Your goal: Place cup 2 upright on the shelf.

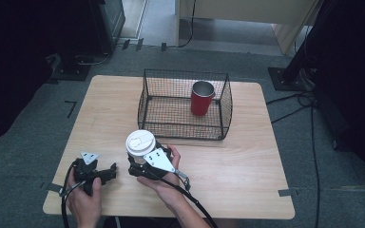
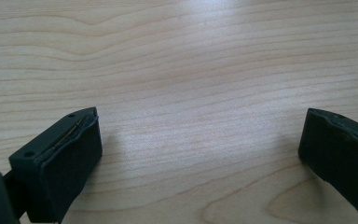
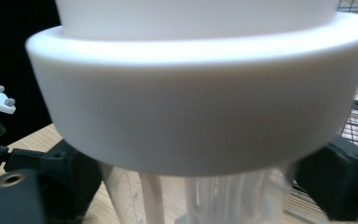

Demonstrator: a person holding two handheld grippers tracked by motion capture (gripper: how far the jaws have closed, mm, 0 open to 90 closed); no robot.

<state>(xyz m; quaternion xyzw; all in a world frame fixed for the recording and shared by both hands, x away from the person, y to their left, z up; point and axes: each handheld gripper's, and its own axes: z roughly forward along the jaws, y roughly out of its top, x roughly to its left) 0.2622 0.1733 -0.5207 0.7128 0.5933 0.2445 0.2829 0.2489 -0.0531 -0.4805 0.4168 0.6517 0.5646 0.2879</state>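
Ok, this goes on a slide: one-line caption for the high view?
Right gripper clamps a white-lidded cup before the wire basket holding a red cup.

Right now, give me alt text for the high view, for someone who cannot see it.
The right gripper holds a clear cup with a white lid near a wire basket containing a red cup. The left gripper rests open on the wooden table.

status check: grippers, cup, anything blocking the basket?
Right gripper shut on the white-lidded cup, held upright near the wire basket. Left gripper open, jaws apart over bare table. Red cup already inside basket; front left free.
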